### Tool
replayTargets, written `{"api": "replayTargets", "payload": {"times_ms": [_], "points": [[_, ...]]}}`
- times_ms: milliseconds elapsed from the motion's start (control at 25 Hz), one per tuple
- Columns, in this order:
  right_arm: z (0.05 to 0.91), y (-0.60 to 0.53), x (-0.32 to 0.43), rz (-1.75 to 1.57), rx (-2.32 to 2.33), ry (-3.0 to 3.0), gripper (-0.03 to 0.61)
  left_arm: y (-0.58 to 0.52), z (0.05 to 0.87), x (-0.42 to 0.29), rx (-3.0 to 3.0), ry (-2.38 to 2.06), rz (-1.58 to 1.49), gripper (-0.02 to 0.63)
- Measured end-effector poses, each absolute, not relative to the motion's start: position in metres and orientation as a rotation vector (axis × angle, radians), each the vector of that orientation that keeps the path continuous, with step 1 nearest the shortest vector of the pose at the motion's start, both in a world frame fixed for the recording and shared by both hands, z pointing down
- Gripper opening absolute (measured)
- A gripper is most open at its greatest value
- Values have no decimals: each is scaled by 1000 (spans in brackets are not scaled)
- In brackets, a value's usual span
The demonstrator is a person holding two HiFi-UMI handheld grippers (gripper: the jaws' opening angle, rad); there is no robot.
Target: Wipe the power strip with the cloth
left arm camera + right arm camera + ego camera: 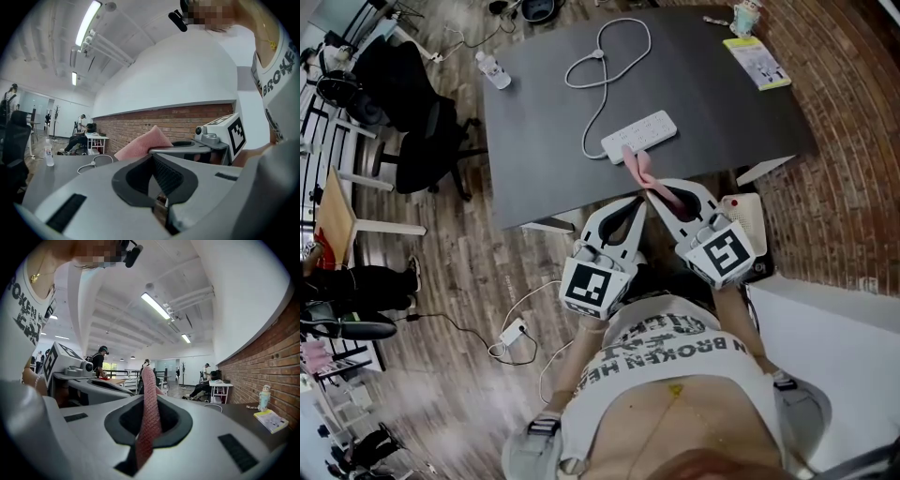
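Seen from above, a dark grey worktop (712,94) fills the upper middle. The white power strip (639,137) lies near its front edge, at twelve o'clock from the two tools. Its white cable (605,66) loops away toward eleven o'clock.

The right tool (661,194) is clamped on a pink cloth (645,173). The free end of the cloth reaches up to the near edge of the strip. The left tool (637,202) sits just beside it at nine o'clock, jaws pressed together with nothing between them. Each tool carries a cube with black square markers.

On the worktop, a clear bottle (493,70) stands at ten o'clock from the strip. A yellow-green booklet (757,62) lies at two o'clock, its print too small to read. Nothing lies between the tools and the strip.

The person's white shirt (675,366) shows the word "BROKEN" among partly hidden lettering.

The floor (487,272) is wood plank. A white plug block (514,332) with a cable lies on it at seven o'clock. Black chairs (417,131) stand at nine o'clock, and a brick wall (853,141) runs along at three o'clock. Ceiling strip lights show in the gripper views.
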State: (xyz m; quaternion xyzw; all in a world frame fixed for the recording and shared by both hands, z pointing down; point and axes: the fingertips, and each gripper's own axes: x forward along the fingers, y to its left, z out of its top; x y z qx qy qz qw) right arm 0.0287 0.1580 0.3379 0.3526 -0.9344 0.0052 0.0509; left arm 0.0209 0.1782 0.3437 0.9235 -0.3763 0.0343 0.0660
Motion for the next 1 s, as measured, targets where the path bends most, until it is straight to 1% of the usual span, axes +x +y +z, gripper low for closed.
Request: {"api": "replayTargets", "payload": {"times_ms": [360, 1000], "points": [[343, 115, 22, 4, 1002, -2846, 17, 145, 351, 8, 2731, -1223, 99, 8], [335, -4, 36, 7, 784, -2901, 17, 22, 339, 18, 2628, -1469, 117, 8]]}}
